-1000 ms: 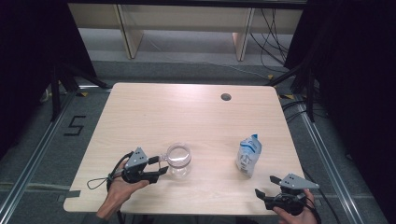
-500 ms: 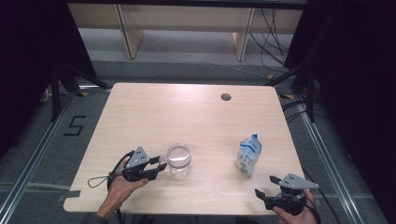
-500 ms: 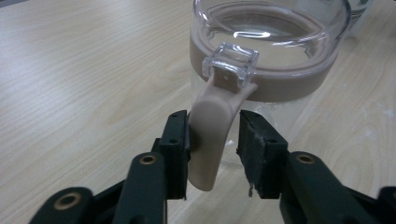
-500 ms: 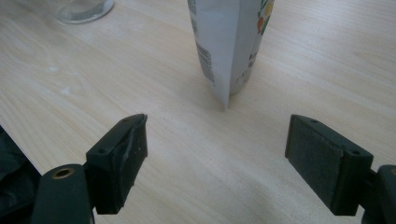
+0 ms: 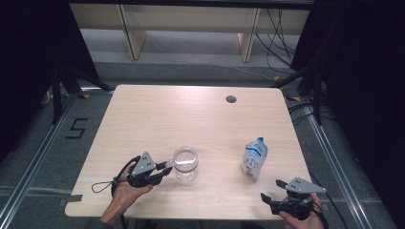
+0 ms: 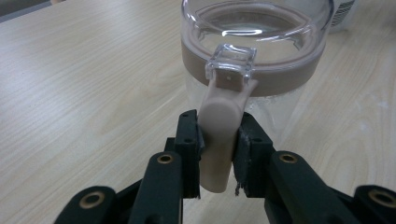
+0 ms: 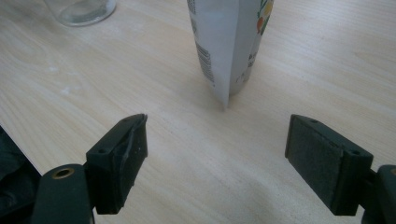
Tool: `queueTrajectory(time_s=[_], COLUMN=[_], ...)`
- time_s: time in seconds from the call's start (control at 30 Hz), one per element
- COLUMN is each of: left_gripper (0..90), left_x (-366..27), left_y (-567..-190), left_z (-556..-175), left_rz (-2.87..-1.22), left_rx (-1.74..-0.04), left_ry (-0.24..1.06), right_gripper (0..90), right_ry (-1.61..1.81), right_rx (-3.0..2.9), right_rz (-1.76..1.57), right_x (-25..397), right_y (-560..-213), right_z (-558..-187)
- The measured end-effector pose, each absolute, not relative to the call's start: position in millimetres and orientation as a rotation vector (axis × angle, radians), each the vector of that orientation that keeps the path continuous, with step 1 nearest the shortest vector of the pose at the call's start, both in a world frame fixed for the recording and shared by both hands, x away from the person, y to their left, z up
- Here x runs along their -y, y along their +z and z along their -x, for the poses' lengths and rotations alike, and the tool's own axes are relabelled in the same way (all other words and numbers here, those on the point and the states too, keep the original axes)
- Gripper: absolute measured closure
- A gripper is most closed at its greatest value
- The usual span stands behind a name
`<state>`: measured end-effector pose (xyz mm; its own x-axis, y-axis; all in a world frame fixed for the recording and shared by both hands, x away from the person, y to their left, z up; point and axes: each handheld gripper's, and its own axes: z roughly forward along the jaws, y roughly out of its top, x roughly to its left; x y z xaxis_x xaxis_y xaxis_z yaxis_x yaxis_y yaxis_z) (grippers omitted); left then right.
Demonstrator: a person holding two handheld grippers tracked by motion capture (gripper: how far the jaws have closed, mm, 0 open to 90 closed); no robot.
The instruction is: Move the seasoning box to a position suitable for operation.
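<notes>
Beige plastic, smooth and rounded, sits pinched between the pads of your left tongs [image 6: 217, 156]: this is the clasp lever [image 6: 219, 140] of the clear jar [image 5: 185, 163], which stands near the front of the worktop [image 5: 191, 119], left of centre. Judge the jar rigid and probably light, since it looks empty; its clear wall is slick and could crack or tip if you pull sideways. The lever is the better hold, being narrow, stiff and already squared between the pads, though its gloss may let it slip upward. Your right tongs [image 7: 233, 154] hang at the front right edge, spread wide with nothing between them, facing the white pouch [image 7: 229, 46]. That pouch stands upright just beyond, well apart from the jar; it looks soft and crushable, best taken across its flat faces. Between the two things the wood lies bare. Farther back, a cable hole [image 5: 231, 99] marks the worktop's rear.
</notes>
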<state>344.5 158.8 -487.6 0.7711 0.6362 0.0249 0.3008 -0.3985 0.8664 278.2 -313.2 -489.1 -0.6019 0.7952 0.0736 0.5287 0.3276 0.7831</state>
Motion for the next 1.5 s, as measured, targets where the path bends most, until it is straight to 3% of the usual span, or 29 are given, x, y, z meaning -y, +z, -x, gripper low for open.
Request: queueTrajectory(time_s=[1.5], left_gripper=[73.2], left_x=[-113], left_y=[-489], left_z=[-345], left_rz=[-2.023], left_rx=[-0.519], left_ry=[0.333], right_gripper=[21.8], right_ry=[1.153], right_rx=[-2.265], right_rz=[-1.172], right_x=[313], right_y=[-490], right_z=[-278])
